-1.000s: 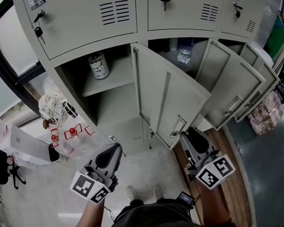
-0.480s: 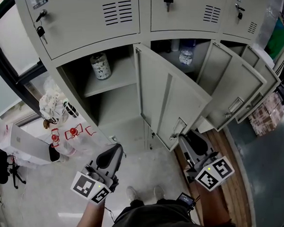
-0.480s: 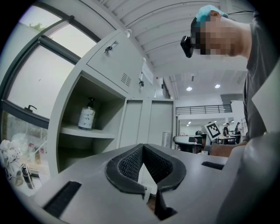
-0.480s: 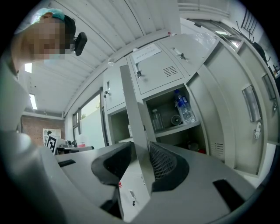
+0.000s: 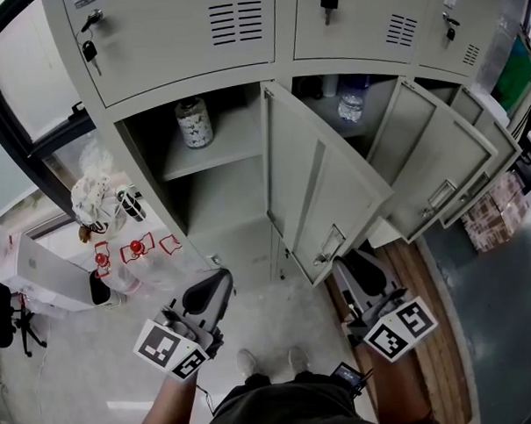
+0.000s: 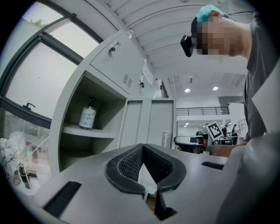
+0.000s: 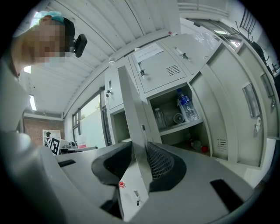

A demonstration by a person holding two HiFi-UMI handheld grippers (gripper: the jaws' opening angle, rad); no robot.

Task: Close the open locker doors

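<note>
- Two grippers are held low in front of the locker (image 5: 113,143). The right gripper (image 5: 349,266) (image 7: 140,151) has its jaws closed on the free edge of the nearest open door (image 5: 321,187) (image 7: 131,109). The thin metal sheet runs up between the ribbed pads.
- The left gripper (image 5: 218,283) (image 6: 142,148) holds nothing. Its pads meet at the tips (only a narrow wedge of gap shows lower down). It hangs over the pale floor (image 5: 279,316), apart from the cabinet.
- The gripped door stands swung well out. It is hinged on the upright between the left and middle compartments, and its handle (image 5: 330,244) is just beside the right gripper.
- Behind it the left compartment is open to view, with a bottle (image 5: 194,122) (image 6: 87,116) standing on its shelf.
- The middle compartment has a water bottle (image 5: 350,102) (image 7: 187,105) on its shelf.
- Further right, a second door (image 5: 430,169) and a third door (image 5: 487,149) also stand open, one close behind the other.
- The top doors (image 5: 179,35) are all shut, with keys (image 5: 328,0) hanging in the locks.
- A tied plastic bag (image 5: 94,201) sits on the floor to the left of the cabinet.
</note>
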